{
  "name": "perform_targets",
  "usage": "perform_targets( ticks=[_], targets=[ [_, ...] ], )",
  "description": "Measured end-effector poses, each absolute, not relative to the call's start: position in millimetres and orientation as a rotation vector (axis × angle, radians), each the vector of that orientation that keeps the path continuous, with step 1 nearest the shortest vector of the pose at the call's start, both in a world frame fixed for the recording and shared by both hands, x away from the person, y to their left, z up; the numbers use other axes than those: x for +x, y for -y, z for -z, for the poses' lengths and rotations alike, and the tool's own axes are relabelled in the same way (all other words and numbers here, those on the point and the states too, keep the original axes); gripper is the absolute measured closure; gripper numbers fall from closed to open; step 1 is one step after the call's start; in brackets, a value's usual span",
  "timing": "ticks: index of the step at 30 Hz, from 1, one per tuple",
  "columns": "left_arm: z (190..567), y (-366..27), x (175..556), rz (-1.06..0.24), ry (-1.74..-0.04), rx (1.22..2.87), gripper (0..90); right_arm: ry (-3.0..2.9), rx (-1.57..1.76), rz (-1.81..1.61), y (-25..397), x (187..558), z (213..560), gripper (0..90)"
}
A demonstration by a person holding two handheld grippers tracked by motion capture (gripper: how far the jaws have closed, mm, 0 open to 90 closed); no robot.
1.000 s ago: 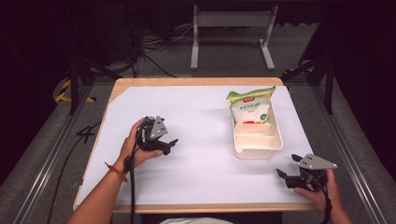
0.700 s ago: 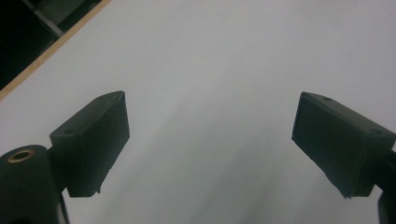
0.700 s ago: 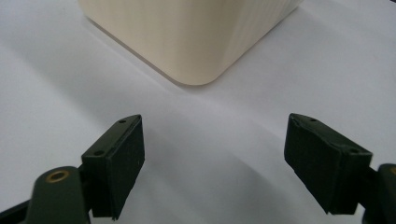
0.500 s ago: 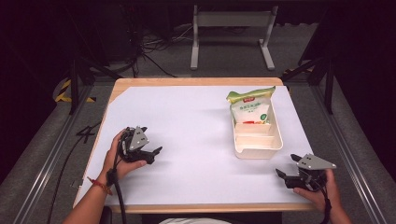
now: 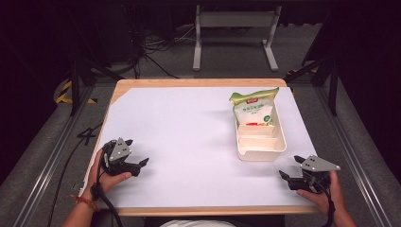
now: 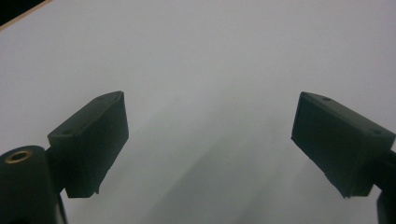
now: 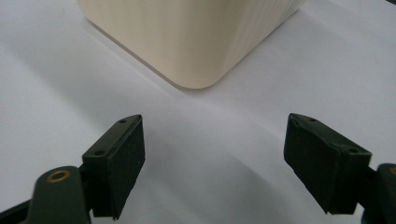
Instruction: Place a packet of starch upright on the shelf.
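A cream plastic tray [image 5: 261, 150] stands at the right of the white table. A green and white bag [image 5: 254, 110] leans in its far compartment. My left gripper [image 5: 137, 152] rests in a hand near the table's front left, open and empty; its jaws stand wide apart over bare white surface [image 6: 210, 154]. My right gripper [image 5: 292, 166] sits in a hand at the front right, open and empty, a short way in front of the tray. In the right gripper view the tray's rounded corner [image 7: 196, 51] lies just beyond the spread jaws.
The white sheet covers a wooden table [image 5: 198, 82] whose edge shows at the back and front. A grey metal stand [image 5: 234, 33] and cables lie on the floor behind. Rails [image 5: 42, 165] run along both sides of the table.
My left gripper has moved toward the table's front left edge, away from the middle. The right gripper has stayed in place.
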State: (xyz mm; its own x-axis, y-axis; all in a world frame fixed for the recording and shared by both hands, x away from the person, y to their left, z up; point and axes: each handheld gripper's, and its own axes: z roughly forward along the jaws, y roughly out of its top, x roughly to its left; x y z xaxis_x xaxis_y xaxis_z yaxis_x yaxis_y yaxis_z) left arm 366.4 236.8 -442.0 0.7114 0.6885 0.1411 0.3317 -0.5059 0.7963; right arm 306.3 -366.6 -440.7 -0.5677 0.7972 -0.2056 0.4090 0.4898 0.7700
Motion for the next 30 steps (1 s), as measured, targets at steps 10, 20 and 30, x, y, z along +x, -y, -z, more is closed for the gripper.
perform_targets(
  ticks=[10, 20, 30],
  targets=[
    [446.6, -253.6, 353.0, -0.503, -0.803, 1.996, 7.5, -2.142, 1.007, -0.944, 369.5, 307.1, 438.0, 19.8],
    [445.1, -248.6, 353.1, -0.511, -0.793, 2.022, 7.6, -2.138, 0.988, -0.952, 368.3, 306.1, 436.4, 19.8],
    [445.4, -247.7, 354.6, -0.516, -0.797, 2.018, 6.7, -2.141, 0.948, -1.007, 367.9, 304.4, 435.1, 19.4]
  ],
)
